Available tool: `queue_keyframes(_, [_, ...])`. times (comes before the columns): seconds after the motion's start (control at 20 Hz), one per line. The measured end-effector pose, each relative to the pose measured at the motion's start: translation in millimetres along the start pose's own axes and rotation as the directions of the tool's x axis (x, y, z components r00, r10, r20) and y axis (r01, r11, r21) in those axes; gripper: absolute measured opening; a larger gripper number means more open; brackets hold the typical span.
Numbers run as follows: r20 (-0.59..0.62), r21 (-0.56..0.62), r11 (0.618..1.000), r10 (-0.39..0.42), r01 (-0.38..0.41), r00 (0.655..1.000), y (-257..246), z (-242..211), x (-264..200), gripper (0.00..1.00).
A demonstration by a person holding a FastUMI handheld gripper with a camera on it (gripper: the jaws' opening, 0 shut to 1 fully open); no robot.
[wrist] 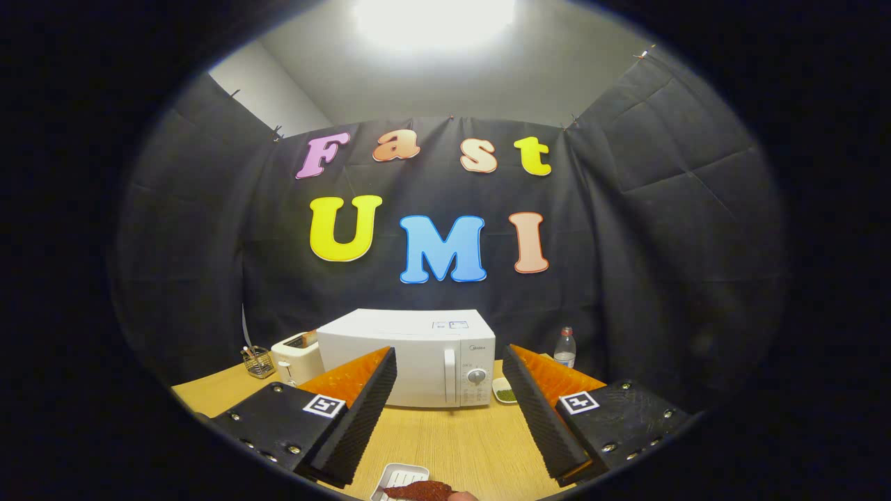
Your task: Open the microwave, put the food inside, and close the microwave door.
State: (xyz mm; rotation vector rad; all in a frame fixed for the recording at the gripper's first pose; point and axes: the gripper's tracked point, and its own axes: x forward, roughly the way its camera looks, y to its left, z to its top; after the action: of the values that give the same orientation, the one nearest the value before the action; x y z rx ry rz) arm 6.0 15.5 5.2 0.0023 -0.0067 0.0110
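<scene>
From my remote seat I count one microwave (416, 356) on the wooden table (459, 445), its single door shut. One toaster (297, 358) stands just beside it, and one small wire basket (258, 362) beyond that. One clear bottle (565, 348) — capped — stands on the other side. Two small dishes: one holding something green (504, 390) near the microwave, one white tray (400, 479) with one reddish piece of food (424, 490). One gripper (449, 410), two fingers, spread apart with nothing between them.
</scene>
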Motion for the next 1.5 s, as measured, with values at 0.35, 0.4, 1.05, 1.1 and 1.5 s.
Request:
queue_keyframes(0.35, [0.023, 0.016, 1.000, 0.001, -0.001, 1.000, 13, 7, 2, 0.96])
queue_keyframes(0.4, [0.025, 0.025, 1.000, 0.001, -0.002, 1.000, 15, 9, 2, 0.96])
queue_keyframes(1.05, [0.025, 0.022, 0.999, 0.028, -0.028, 0.999, 15, 9, 48, 0.96])
queue_keyframes(1.1, [0.019, 0.032, 0.999, 0.032, -0.033, 0.999, 14, 7, 56, 0.96])
queue_keyframes(1.5, [-0.053, 0.059, 0.998, 0.039, -0.036, 0.998, 1, -23, 131, 0.96])
